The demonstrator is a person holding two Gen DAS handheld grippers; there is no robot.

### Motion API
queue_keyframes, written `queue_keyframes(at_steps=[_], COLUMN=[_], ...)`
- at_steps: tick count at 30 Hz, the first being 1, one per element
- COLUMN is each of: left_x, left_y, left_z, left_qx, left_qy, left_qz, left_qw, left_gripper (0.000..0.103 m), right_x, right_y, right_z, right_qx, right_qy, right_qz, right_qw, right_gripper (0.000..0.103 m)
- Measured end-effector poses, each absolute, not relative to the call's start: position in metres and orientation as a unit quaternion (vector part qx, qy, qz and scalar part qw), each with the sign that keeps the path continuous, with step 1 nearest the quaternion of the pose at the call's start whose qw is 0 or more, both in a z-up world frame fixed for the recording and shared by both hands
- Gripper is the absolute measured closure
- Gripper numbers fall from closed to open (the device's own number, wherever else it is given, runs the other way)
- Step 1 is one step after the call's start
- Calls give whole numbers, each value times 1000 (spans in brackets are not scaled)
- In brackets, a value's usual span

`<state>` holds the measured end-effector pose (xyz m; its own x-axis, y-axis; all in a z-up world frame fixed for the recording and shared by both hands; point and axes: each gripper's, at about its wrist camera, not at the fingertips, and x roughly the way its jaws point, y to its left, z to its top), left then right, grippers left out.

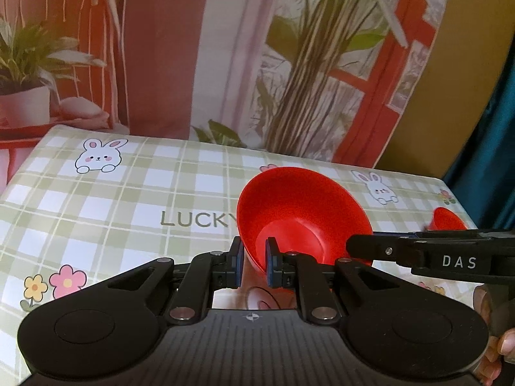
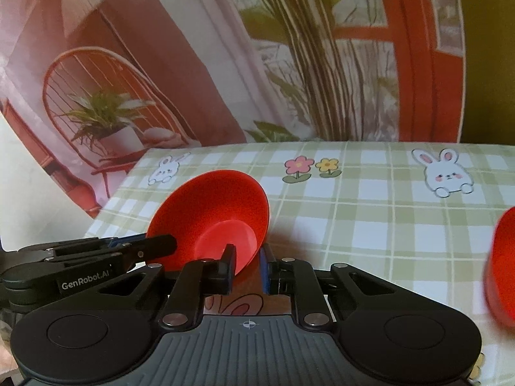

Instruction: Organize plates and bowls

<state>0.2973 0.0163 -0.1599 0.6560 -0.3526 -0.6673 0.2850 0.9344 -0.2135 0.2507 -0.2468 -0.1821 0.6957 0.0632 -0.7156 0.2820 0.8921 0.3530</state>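
One red bowl (image 1: pixel 305 206) hangs tilted above the checked tablecloth, its inside facing both cameras. My left gripper (image 1: pixel 254 251) is shut on its near rim, one pad inside the bowl and one outside. In the left wrist view my right gripper (image 1: pixel 354 244) comes in from the right and meets the bowl's right edge. In the right wrist view the same red bowl (image 2: pixel 219 202) sits between the pads of my right gripper (image 2: pixel 248 257), which is shut on its rim. There my left gripper (image 2: pixel 167 241) holds the bowl's left edge.
A second red bowl (image 1: pixel 447 218) (image 2: pixel 502 263) stands on the table at the right. The table (image 1: pixel 96 193) wears a green checked cloth with rabbits and flowers. A printed backdrop hangs behind its far edge. A hand (image 1: pixel 502 347) shows at the lower right.
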Motion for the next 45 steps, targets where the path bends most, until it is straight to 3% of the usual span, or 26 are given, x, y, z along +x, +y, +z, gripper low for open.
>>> queue_keyframes(at_steps=[21, 45], left_x=[211, 173], left_y=[-25, -66], left_z=[-108, -116], left_qx=[-24, -16], left_qy=[345, 368], left_qz=[-208, -230], left_qw=[915, 901], left_gripper=[87, 86], right_x=[130, 58], right_y=[-244, -260], right_z=[-128, -132], right_qx=[241, 270], right_qy=[301, 272], right_qz=[-90, -113], right_qw=[918, 917], right_gripper=[87, 84])
